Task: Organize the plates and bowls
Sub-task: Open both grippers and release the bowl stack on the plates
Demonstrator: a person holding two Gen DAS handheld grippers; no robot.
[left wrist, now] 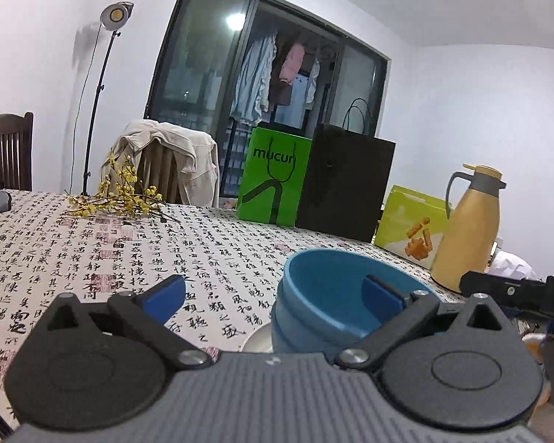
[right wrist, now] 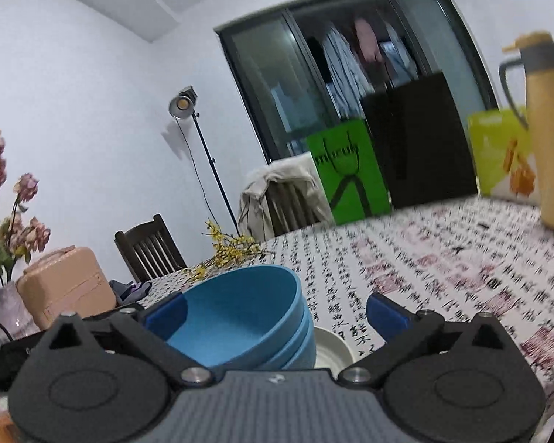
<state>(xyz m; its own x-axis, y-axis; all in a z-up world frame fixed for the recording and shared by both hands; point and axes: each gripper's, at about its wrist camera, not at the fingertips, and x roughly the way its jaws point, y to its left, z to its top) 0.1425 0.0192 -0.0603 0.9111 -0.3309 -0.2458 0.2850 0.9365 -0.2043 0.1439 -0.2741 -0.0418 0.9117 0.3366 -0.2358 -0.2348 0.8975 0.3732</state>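
Observation:
A stack of blue bowls [left wrist: 325, 306] stands on a white plate [left wrist: 256, 341] on the table with the calligraphy-print cloth [left wrist: 92, 258]. My left gripper [left wrist: 275, 293] is open wide. Its left pad hangs over the cloth and its right pad shows in front of the top bowl's hollow, pressing on nothing. In the right wrist view the same blue bowls [right wrist: 240, 310] sit low at centre-left with the white plate [right wrist: 332, 347] peeking out on their right. My right gripper [right wrist: 277, 313] is also open wide, its left pad in front of the bowl's near rim, with no grip on it.
At the table's far side stand a green bag [left wrist: 273, 177], a black bag [left wrist: 347, 184], a yellow-green box [left wrist: 410, 221] and a tan thermos jug [left wrist: 469, 229]. A yellow flower sprig [left wrist: 118, 199] lies on the cloth. Chairs [left wrist: 7, 151] and a floor lamp [left wrist: 96, 99] stand behind it.

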